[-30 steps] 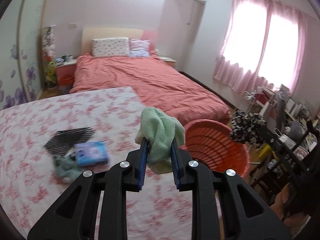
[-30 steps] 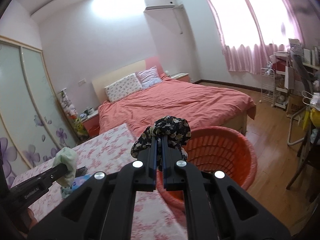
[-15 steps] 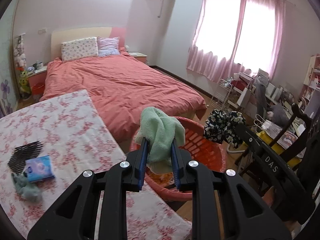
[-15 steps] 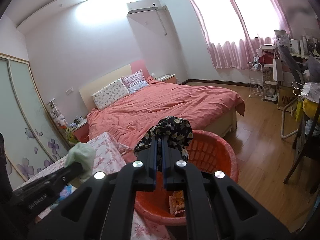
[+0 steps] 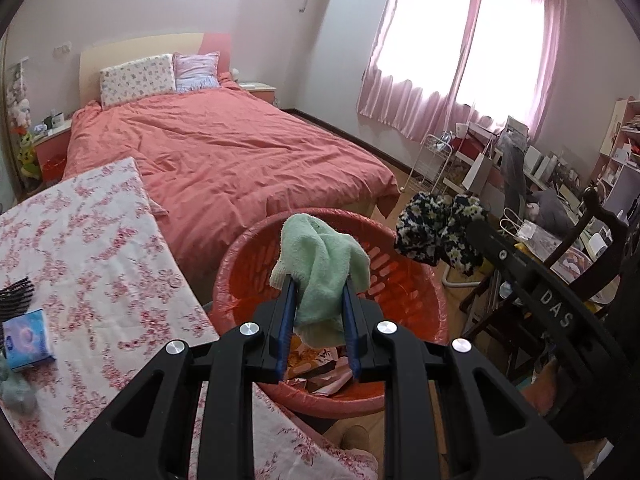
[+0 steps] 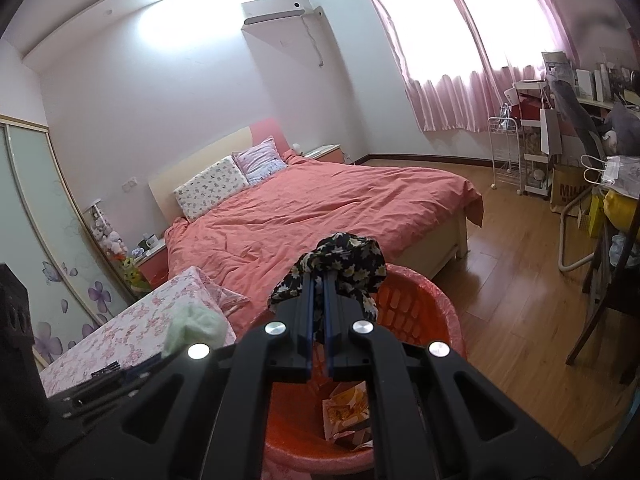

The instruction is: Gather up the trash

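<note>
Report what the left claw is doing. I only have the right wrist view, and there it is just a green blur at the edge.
Observer: The left claw is shut on a mint-green towel, which it holds over the red basket.
Operator: Tell me what lies on the table beside it.
Observer: A blue tissue pack lies on the floral tablecloth, and a black comb lies just beyond the pack.
</note>
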Demonstrator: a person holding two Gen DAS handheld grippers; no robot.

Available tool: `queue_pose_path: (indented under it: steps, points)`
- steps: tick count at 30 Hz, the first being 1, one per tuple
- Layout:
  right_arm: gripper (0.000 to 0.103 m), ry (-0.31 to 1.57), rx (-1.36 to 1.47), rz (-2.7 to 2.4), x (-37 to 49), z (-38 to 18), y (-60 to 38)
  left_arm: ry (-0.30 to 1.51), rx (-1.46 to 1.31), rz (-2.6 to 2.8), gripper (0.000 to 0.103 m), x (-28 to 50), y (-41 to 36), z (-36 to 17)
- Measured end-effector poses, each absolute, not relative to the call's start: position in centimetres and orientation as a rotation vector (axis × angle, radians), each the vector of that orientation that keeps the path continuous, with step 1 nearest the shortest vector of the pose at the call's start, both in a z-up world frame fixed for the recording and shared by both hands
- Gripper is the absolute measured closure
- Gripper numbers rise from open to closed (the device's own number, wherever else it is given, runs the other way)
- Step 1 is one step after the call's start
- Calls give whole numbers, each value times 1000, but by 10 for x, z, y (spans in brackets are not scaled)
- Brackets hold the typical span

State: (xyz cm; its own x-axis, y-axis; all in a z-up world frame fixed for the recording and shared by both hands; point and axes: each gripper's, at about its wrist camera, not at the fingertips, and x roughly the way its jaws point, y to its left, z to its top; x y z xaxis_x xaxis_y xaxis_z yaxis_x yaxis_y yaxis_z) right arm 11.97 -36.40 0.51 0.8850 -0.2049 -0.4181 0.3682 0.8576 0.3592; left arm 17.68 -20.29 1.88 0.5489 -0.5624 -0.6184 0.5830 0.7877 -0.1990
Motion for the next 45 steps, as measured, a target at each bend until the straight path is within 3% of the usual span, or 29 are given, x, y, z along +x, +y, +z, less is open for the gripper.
queue_pose_path:
  steps: [3, 5, 7, 9, 14, 23, 45]
  points:
    - [93, 376, 460, -302, 126, 0, -372, 735, 37, -663, 78, 182, -209, 12]
    - [90, 386, 475, -297, 131, -3, -376, 752, 40, -653, 64, 186, -213, 6]
    - [87, 403, 497, -288, 138, -8, -383, 769, 46, -645, 59, 190, -215, 1]
    - [73, 413, 499, -292, 139, -11, -385, 784, 58, -633, 55, 192, -215, -4]
    - [62, 424, 476, -318, 137, -16, -384, 796, 70, -582, 48, 191, -202, -10]
    - [59, 464, 435, -298, 140, -14, -359, 763, 90, -448, 42, 190, -146, -4]
    - [57, 570, 276, -74, 155, -5, -215, 787, 12, -41, 41, 185, 34, -19]
